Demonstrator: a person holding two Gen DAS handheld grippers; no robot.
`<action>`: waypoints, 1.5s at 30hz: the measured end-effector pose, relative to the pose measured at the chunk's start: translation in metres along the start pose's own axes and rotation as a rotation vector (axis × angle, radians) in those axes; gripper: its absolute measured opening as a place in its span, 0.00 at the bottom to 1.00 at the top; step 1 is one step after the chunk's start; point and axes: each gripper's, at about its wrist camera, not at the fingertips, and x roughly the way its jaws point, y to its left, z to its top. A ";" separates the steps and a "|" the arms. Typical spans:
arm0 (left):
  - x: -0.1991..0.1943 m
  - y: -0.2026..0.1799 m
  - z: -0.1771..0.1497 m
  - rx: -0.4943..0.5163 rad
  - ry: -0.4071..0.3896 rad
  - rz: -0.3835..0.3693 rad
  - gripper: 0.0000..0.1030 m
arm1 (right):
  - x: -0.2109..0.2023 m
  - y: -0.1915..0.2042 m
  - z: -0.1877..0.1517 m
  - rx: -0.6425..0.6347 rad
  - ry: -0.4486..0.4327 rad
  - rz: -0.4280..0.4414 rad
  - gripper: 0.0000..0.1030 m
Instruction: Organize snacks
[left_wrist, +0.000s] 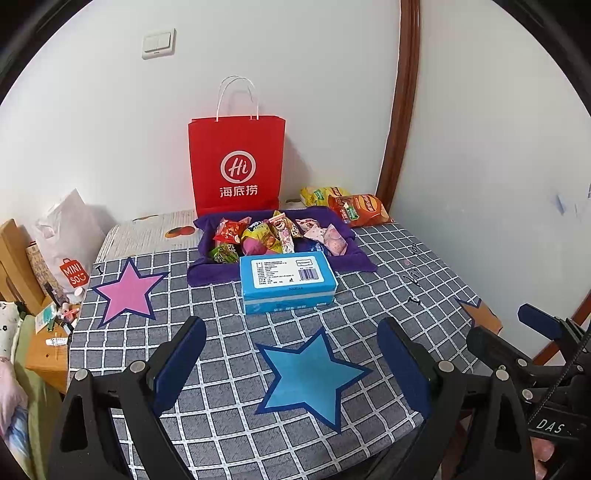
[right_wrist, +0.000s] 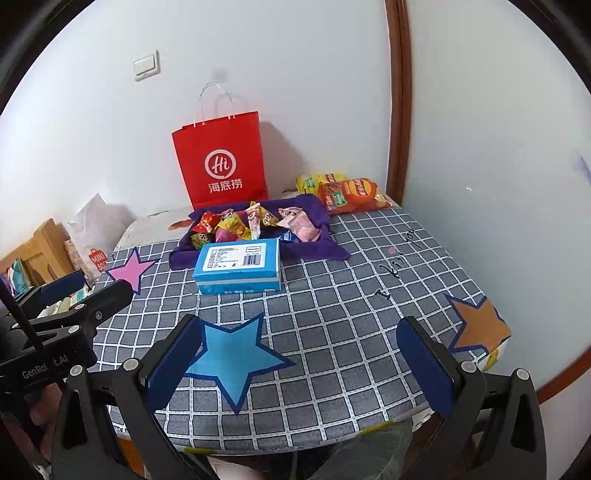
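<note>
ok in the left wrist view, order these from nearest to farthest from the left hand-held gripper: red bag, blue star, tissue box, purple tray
1. blue star, between the fingers
2. tissue box, ahead, centre
3. purple tray, behind the box
4. red bag, against the wall

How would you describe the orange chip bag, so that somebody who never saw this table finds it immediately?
Start from the tall red paper bag standing against the wall at the back of the table. To its right, past the purple cloth full of small snacks, two chip bags lie in the far corner beside the brown door frame. The orange chip bag is the nearer one, partly covering the yellow chip bag.
</note>
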 end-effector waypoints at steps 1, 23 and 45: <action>0.000 0.000 0.000 0.000 0.000 0.001 0.91 | 0.000 0.000 0.000 0.000 -0.001 0.000 1.00; -0.002 0.001 0.000 -0.006 -0.006 0.001 0.91 | -0.003 0.003 -0.002 -0.007 -0.006 0.007 1.00; -0.004 0.005 -0.001 -0.017 -0.005 0.014 0.91 | -0.002 0.007 -0.002 -0.014 -0.005 0.009 1.00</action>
